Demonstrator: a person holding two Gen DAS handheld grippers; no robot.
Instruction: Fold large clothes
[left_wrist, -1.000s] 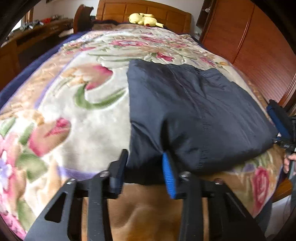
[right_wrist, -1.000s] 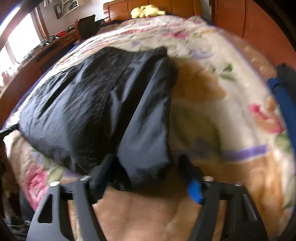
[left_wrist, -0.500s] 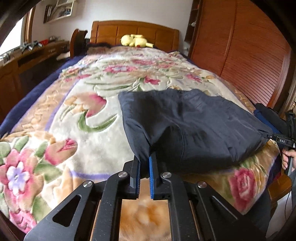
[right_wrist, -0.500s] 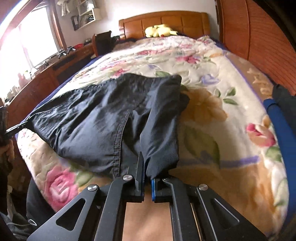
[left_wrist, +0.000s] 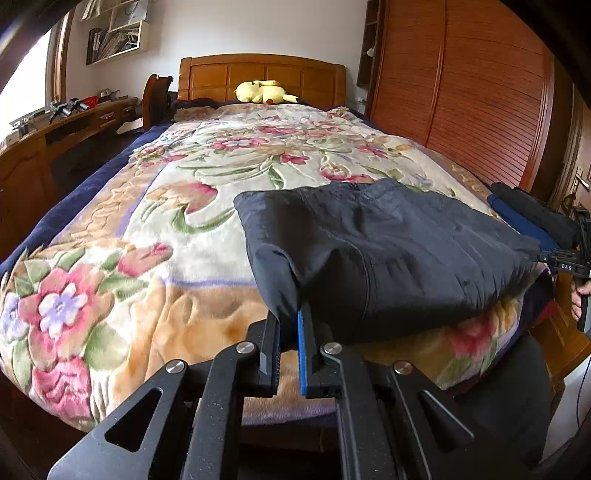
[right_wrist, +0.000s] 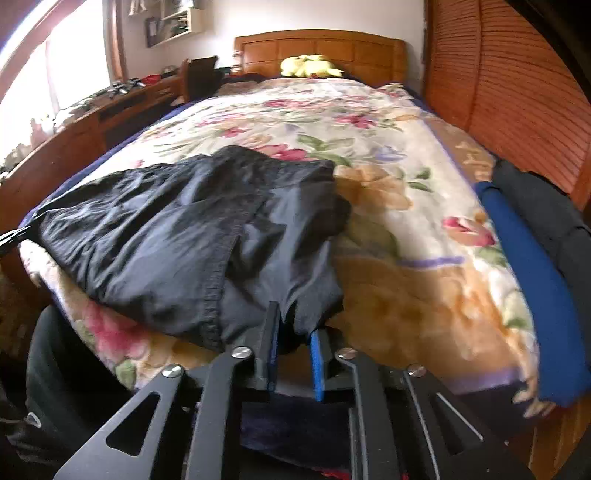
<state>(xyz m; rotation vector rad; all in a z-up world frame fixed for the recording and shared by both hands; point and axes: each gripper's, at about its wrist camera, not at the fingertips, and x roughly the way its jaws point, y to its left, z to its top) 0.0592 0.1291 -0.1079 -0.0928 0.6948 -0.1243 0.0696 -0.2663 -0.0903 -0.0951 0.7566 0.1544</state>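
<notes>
A folded dark navy garment (left_wrist: 388, 251) lies across the foot of a bed with a floral blanket (left_wrist: 155, 229). My left gripper (left_wrist: 289, 317) is shut on the garment's near left corner, which is pinched between the fingers at the blanket's foot edge. In the right wrist view the same garment (right_wrist: 177, 229) spreads to the left. My right gripper (right_wrist: 293, 325) is shut on its near right corner, with cloth bunched between the fingers. The right gripper also shows at the far right of the left wrist view (left_wrist: 565, 258).
A blue and a black folded garment (right_wrist: 532, 251) lie along the bed's right edge. A yellow plush toy (left_wrist: 262, 91) sits at the wooden headboard. A wooden wardrobe (left_wrist: 461, 92) stands to the right. A desk (left_wrist: 55, 129) runs along the left wall.
Both grippers closed on the garment's near corners and pulled back toward the foot of the bed. The garment's near edge now reaches the blanket's foot edge.
</notes>
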